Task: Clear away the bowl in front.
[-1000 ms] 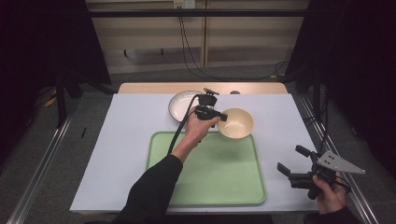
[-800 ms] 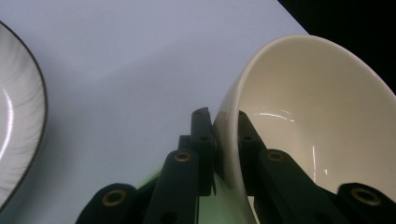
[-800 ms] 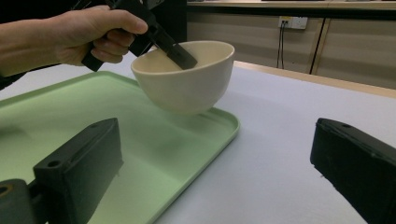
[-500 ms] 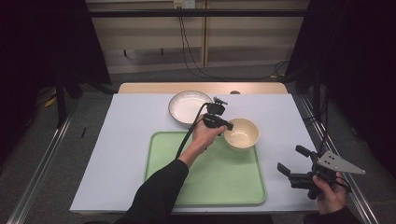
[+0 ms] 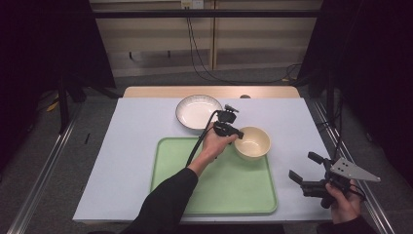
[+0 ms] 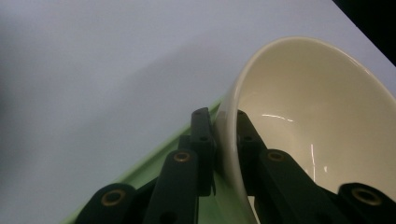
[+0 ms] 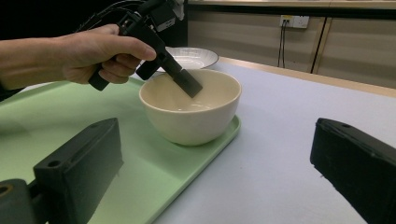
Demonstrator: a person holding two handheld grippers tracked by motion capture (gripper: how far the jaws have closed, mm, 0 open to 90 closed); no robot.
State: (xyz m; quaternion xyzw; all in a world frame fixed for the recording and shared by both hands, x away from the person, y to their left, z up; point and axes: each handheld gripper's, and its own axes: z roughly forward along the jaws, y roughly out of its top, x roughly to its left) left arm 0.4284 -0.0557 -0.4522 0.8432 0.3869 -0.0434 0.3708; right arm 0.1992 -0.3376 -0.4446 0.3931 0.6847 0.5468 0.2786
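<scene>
Left gripper view: bowl [image 6: 322, 116] rim pinched between the left gripper [image 5: 232, 130] jaws, one inside, one outside.
Bowl sits on the tray's [image 5: 219, 195] far right corner; left forearm reaches across the tray; right gripper [image 5: 304, 168], right of the tray, gapes empty.

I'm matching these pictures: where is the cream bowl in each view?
High view: bowl at centre, on the tray's far right corner.
Left gripper view: bowl at right, rim between the jaws.
Right gripper view: bowl at centre.
Shared landmark: the green tray.
</scene>
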